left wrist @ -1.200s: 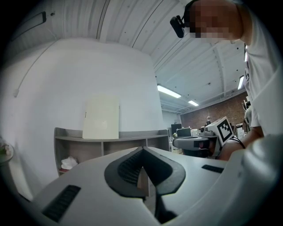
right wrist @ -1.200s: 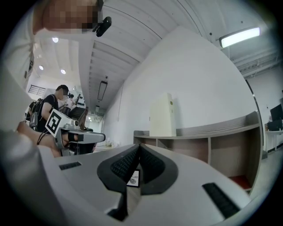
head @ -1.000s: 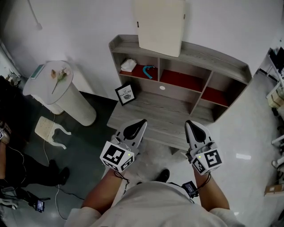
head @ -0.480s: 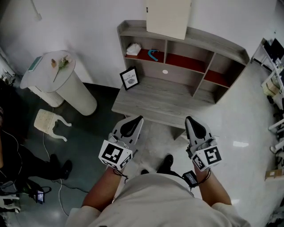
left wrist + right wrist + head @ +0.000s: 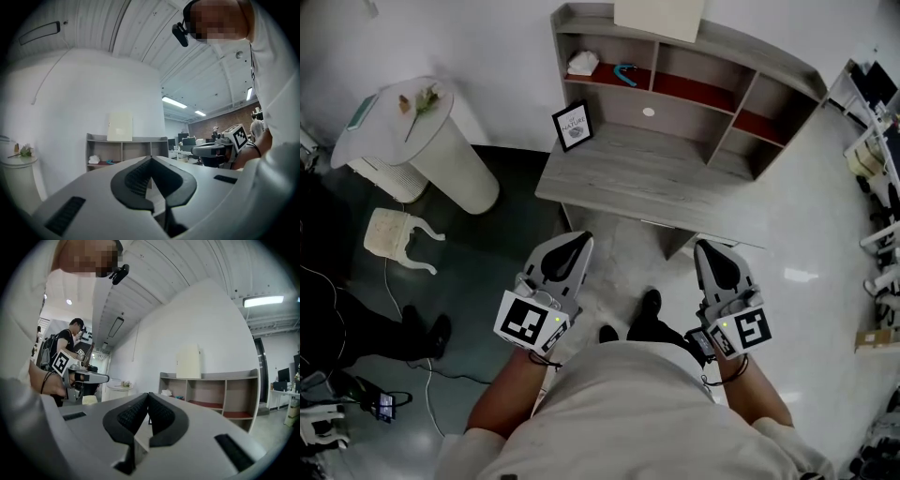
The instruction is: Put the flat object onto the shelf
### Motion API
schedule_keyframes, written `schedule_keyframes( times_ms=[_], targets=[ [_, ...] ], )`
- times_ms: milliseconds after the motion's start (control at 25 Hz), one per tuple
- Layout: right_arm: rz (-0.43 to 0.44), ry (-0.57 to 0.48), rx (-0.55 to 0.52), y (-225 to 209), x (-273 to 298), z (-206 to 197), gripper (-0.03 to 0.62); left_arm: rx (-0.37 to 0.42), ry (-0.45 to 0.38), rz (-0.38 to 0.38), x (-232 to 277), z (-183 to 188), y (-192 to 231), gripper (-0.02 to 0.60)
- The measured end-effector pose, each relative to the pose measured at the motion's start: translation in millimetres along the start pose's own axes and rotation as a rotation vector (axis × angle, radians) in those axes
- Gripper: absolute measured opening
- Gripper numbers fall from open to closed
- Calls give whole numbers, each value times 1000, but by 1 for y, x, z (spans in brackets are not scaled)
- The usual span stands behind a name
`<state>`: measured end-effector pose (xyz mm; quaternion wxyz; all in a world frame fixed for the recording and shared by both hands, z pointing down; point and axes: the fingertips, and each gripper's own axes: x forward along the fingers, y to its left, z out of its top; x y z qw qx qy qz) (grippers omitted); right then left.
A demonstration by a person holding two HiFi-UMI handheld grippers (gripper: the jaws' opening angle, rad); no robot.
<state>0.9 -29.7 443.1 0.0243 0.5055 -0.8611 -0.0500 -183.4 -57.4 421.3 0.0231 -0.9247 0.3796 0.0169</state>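
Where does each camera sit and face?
Head view: on the head, steeply down at the desk; shows shirt, forearms, left tool, right tool.
Left gripper view: on the left tool, along its shut jaws toward the shelf unit; shirt at right.
Right gripper view: on the right tool, toward the shelf unit; shirt at left.
Shared: cream board atop the shelf unit.

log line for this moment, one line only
left gripper: shut, empty | right gripper: shut, empty | picture frame: standing on desk, untouched | shelf: at desk's back
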Motion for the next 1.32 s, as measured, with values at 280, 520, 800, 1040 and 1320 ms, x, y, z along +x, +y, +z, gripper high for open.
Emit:
schedule_keyframes(
  times_ms=[280,520,800,1040,1320],
  targets=[
    [2,5,-5,23,-9,-14,18,12,6,10,-19,-9,8,12],
    [22,-4,14,32,-2,-23,18,-2,4,8,-22,-18,11,12],
    [25,6,5,26,10,-23,18,-18,14,-1,-14,-19,17,12],
    [33,10,1,32,16,-26,18,-22,12,-3,-14,-21,23,12],
    [48,11,0,34,23,-32,18,-23,13,-9,-11,-26,25,12]
  ],
)
